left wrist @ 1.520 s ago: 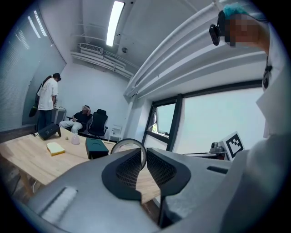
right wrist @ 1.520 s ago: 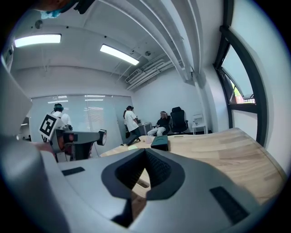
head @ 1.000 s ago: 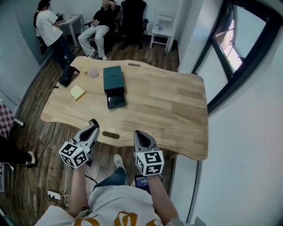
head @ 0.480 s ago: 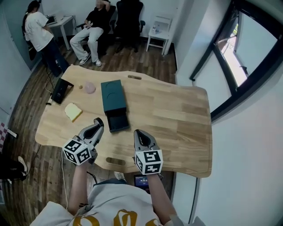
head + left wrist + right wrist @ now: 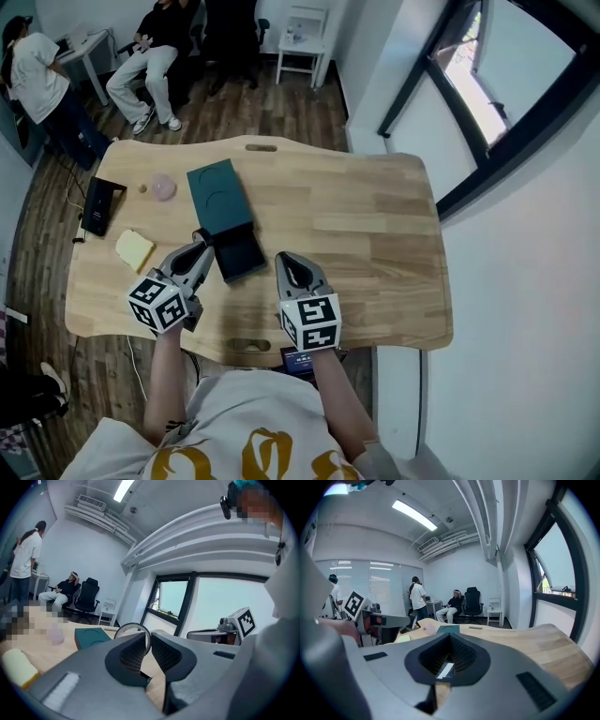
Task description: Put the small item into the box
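head view: the left gripper (image 5: 199,247) hangs just beside the drawer (image 5: 241,255) that stands open from the box (image 5: 216,187) on the counter (image 5: 375,234); its jaws pinch a thin ring (image 5: 132,625) by the rim. best to bring the ring low over the drawer's middle, then part the jaws slowly so it drops flat and doesn't roll off. right gripper (image 5: 287,264), jaws pressed together and empty, could steady the box.

No legible text in any view. Marker cubes on left gripper (image 5: 198,247) and right gripper (image 5: 287,263) show only black-and-white square codes. Yellow shirt print (image 5: 257,465), below them, is cropped and unreadable.
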